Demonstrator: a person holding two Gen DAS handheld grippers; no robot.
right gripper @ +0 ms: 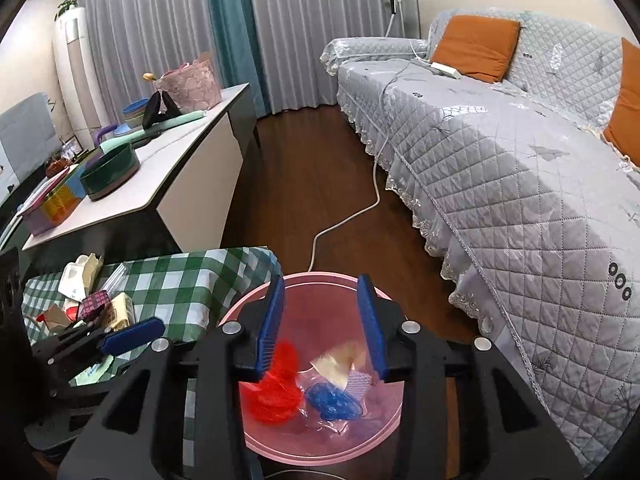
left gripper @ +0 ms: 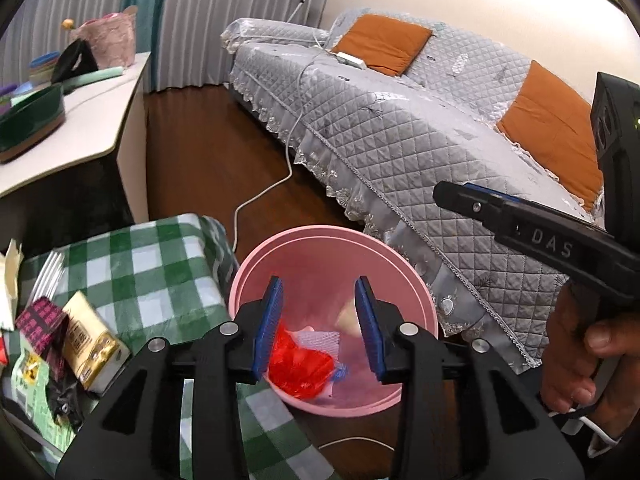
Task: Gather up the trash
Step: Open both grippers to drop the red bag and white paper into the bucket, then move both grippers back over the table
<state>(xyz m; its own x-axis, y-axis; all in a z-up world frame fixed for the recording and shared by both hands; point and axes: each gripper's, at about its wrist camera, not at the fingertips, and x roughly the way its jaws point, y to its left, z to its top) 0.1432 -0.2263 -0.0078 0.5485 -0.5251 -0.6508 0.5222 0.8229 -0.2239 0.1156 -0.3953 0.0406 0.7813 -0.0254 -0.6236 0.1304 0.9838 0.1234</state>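
The round pink plastic bin (right gripper: 320, 428) stands upright, mouth up, holding crumpled red plastic trash (right gripper: 276, 392). Left gripper (left gripper: 319, 322) and right gripper (right gripper: 322, 326) hang above it, both open and empty.

Pink bin (right gripper: 256, 446), green-checked cloth (right gripper: 180, 284) (white squares), red wrapper (right gripper: 276, 396)

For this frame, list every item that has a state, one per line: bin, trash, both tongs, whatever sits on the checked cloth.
Pink bin: upright, uncovered, partly filled.
Red wrapper: crumpled, inside the bin.
Blue wrapper: crumpled, inside the bin.
Left tongs: open, empty, above the bin.
Right tongs: open, empty, above the bin.
Tissue pack: lying on the checked cloth, not collected.
White cable: trailing across the floor.
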